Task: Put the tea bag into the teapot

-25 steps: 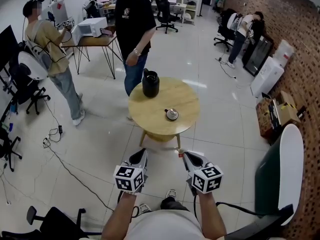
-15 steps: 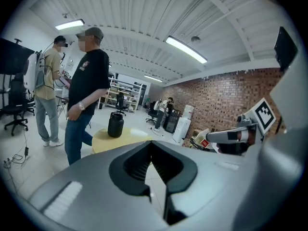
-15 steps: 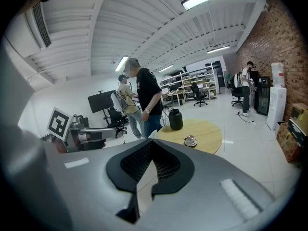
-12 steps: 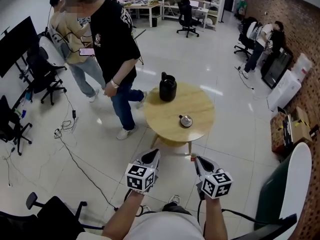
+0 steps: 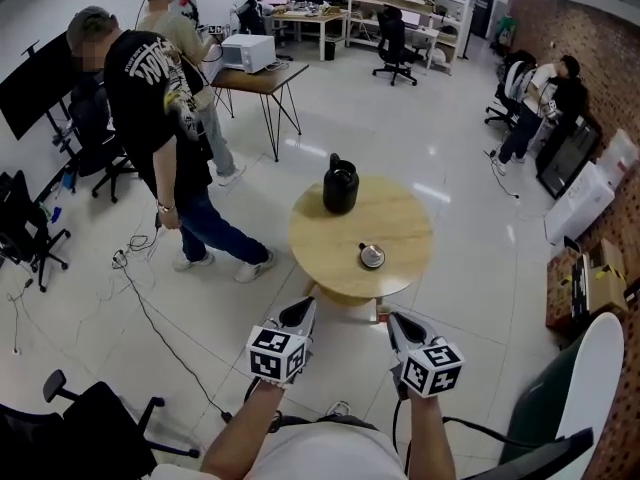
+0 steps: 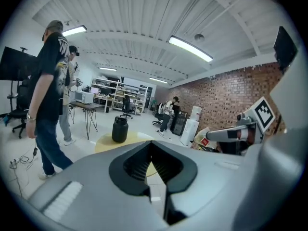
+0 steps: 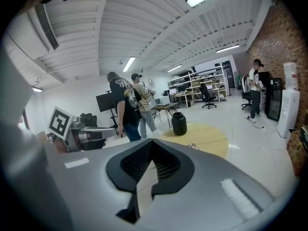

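A black teapot (image 5: 340, 185) stands at the far edge of a round wooden table (image 5: 400, 223); a small round metal dish (image 5: 371, 256) lies nearer me. Both grippers hang over the floor just short of the table. My left gripper (image 5: 303, 309) is shut with nothing in it. My right gripper (image 5: 392, 319) is shut on a small red-and-white piece, apparently the tea bag (image 5: 381, 312), which pokes out at its tip. The left gripper view shows the teapot (image 6: 119, 129) ahead and the right gripper (image 6: 211, 137) with the tea bag (image 6: 204, 141). The right gripper view shows the teapot (image 7: 179, 123) on the table (image 7: 211, 141).
A person in a black shirt (image 5: 150, 98) walks on the floor left of the table, with another person behind. A desk with a microwave (image 5: 250, 58) stands further back. Office chairs (image 5: 30, 228), a floor cable (image 5: 150, 318), boxes (image 5: 590, 288) and a green-and-white chair (image 5: 570, 388) ring the area.
The person in the black shirt has walked from the table's far side off to the left. The table now sits further right and a little lower in view. Both grippers stay shut.
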A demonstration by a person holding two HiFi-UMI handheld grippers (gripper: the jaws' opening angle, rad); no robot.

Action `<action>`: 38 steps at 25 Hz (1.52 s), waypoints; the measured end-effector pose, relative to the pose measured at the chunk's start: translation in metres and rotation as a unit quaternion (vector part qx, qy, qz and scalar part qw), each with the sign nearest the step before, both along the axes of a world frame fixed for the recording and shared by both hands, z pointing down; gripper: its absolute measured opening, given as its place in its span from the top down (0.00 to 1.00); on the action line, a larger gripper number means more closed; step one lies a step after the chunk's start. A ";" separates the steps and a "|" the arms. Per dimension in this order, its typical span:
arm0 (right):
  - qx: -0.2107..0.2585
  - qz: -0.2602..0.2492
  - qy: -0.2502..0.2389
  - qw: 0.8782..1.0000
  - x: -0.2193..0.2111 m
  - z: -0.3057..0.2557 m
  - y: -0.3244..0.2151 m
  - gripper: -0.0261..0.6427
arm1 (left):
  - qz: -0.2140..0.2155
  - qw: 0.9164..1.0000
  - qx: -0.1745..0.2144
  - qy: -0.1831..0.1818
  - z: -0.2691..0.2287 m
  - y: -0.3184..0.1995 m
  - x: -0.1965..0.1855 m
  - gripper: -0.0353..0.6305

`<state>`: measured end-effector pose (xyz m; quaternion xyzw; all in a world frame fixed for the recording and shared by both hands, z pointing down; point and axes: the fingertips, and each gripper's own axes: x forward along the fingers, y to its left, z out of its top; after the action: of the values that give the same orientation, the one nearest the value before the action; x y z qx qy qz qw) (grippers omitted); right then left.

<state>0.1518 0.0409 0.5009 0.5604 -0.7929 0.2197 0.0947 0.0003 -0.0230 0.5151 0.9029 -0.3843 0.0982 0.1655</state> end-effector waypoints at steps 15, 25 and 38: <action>0.025 -0.047 0.015 0.998 0.030 -0.006 -0.032 0.96 | -0.046 0.999 0.016 -0.008 -0.002 -0.014 0.016 0.93; 0.036 -0.055 0.016 0.998 0.032 -0.018 -0.090 0.96 | -0.052 0.999 0.006 -0.005 0.003 -0.064 0.024 0.93; 0.038 -0.041 0.042 0.998 0.030 -0.025 -0.238 0.96 | -0.031 0.999 -0.009 -0.002 0.011 -0.194 0.025 0.93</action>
<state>0.1817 -0.1973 0.4756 0.5391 -0.8186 0.1615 0.1151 0.0256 -0.2173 0.5265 0.8888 -0.4116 0.0982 0.1762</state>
